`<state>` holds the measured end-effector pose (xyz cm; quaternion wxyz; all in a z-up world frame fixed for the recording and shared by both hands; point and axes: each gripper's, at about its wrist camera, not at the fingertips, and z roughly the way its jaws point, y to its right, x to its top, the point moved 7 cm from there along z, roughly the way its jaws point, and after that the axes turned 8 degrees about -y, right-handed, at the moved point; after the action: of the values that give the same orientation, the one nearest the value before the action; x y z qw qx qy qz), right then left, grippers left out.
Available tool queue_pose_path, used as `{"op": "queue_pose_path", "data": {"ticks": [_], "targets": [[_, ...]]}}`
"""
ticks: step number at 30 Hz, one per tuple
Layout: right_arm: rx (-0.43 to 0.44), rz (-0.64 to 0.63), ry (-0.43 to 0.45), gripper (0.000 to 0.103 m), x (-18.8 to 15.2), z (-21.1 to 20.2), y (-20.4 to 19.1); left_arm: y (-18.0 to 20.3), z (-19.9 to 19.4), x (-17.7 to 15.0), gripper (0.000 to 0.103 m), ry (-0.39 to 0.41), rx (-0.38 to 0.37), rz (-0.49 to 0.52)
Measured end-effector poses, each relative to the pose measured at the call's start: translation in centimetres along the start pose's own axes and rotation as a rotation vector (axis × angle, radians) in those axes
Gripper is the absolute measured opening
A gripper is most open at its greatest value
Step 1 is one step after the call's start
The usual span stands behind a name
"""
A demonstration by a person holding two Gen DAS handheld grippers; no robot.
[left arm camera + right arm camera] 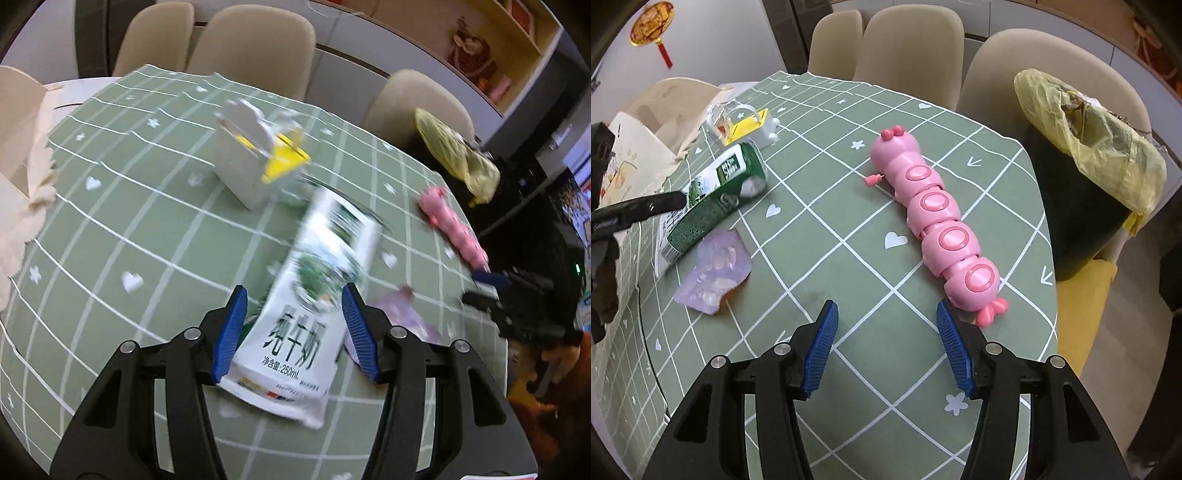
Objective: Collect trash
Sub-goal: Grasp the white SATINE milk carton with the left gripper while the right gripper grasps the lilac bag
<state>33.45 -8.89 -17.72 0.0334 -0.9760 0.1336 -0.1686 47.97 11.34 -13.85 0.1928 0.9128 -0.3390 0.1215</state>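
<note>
Left tongs (293,325): my pads bracket the milk carton (295,332), contact unclear.
Right tongs (886,343): wide, empty, over desk (849,258).

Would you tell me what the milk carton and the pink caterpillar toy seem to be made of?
Milk carton: likely coated paperboard, slightly glossy; printed faces, creased and dented body. Pink caterpillar toy: probably hard moulded plastic, smooth and shiny; highlights on its rounded segments.

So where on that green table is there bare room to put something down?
The widest bare patch of tablecloth lies between the purple wrapper and the pink caterpillar toy, running up toward the beige chairs. The far left is crowded: milk carton, clear-and-yellow toy box, paper bag.
</note>
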Motion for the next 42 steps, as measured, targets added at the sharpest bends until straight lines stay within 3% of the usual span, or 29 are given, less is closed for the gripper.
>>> {"op": "queue_pose_path", "data": {"ticks": [5, 15, 16, 20, 22, 26, 30, 35, 37, 39, 40, 41, 42], "targets": [[-0.027, -0.018, 0.003, 0.053, -0.3, 0.0, -0.1, 2.0, 0.3, -0.9, 0.057, -0.016, -0.006, 0.02], [-0.048, -0.004, -0.016, 0.053, -0.5, 0.0, -0.1, 4.2, 3.3, 0.9, 0.058, -0.065, 0.064, 0.004], [-0.053, -0.002, -0.02, 0.053, -0.6, 0.0, -0.1, 4.1, 3.4, 0.9, 0.053, -0.074, 0.065, -0.007], [-0.084, 0.014, -0.023, 0.053, -0.8, 0.0, -0.1, 3.8, 2.9, 0.6, 0.047, -0.063, 0.051, -0.04], [-0.097, 0.045, -0.027, 0.053, -0.7, 0.0, -0.2, 3.4, 1.9, 0.2, 0.047, -0.038, 0.081, -0.05], [-0.076, 0.072, -0.035, 0.053, -0.6, -0.3, -1.3, 1.1, -0.2, -1.4, 0.047, 0.005, 0.136, -0.143], [0.02, 0.028, 0.012, 0.052, -0.1, -1.6, -4.6, -1.2, -2.0, -3.6, 0.047, 0.043, 0.162, -0.245], [0.008, -0.079, 0.047, 0.049, 1.4, -1.1, -8.2, -2.7, -3.2, -6.5, 0.047, 0.055, 0.116, -0.332], [-0.011, -0.125, 0.046, 0.044, 2.1, 0.1, -9.0, -2.7, -3.1, -7.3, 0.047, 0.05, 0.104, -0.339], [-0.023, -0.161, 0.03, 0.031, 2.4, 1.2, -9.5, -2.4, -3.1, -7.7, 0.047, 0.055, 0.096, -0.341], [-0.006, -0.169, 0.036, 0.025, 2.6, 1.2, -9.6, -2.3, -3.2, -7.8, 0.047, 0.058, 0.091, -0.344], [0.024, -0.181, 0.01, 0.01, 2.6, 1.4, -9.8, -2.1, -3.2, -7.8, 0.047, 0.061, 0.084, -0.348], [0.035, -0.18, 0.003, 0.005, 2.6, 1.2, -9.7, -2.0, -3.3, -7.7, 0.047, 0.065, 0.078, -0.352]]}}
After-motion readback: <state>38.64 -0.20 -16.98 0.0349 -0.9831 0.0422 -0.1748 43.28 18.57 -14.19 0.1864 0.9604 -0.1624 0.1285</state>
